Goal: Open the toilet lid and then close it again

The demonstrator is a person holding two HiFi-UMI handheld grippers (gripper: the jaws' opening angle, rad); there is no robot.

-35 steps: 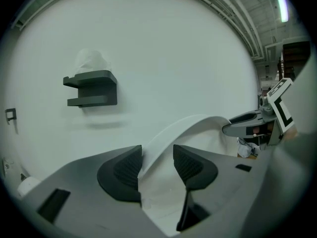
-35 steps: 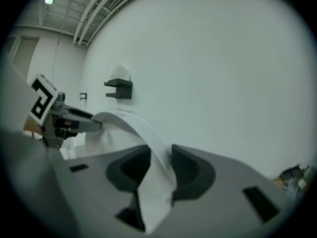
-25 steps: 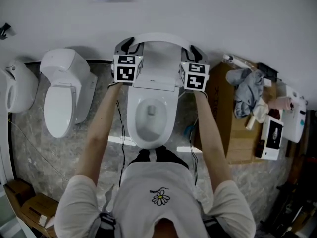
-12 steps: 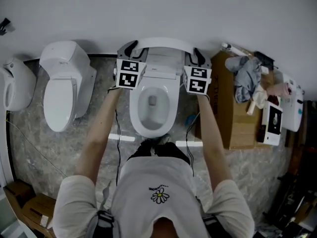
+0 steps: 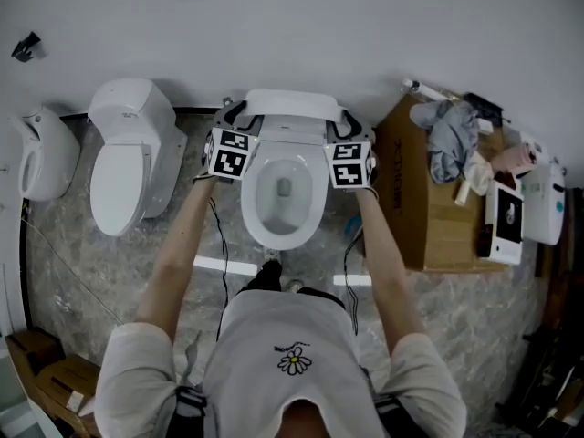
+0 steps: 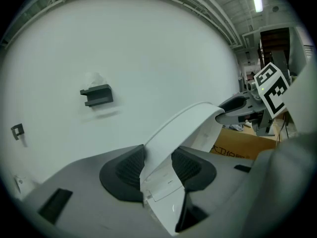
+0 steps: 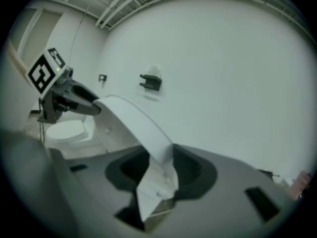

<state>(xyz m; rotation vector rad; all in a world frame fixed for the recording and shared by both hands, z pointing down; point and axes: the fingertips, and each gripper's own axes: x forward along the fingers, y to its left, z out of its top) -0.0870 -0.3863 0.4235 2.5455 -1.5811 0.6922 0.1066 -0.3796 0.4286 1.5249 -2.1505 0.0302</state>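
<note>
The toilet lid and bowl are white, like the second toilet and the wall. Black-and-white square markers cover the cubes on the left gripper and right gripper. The floor is grey and veined; the box brown; the shirt white with a daisy.

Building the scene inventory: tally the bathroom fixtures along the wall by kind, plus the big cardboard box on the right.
Toilets: 2, the toilet with lid up and the toilet with lid down
Urinal, as far as the shape tells: 1
Cardboard box: 1
Total: 4
</note>
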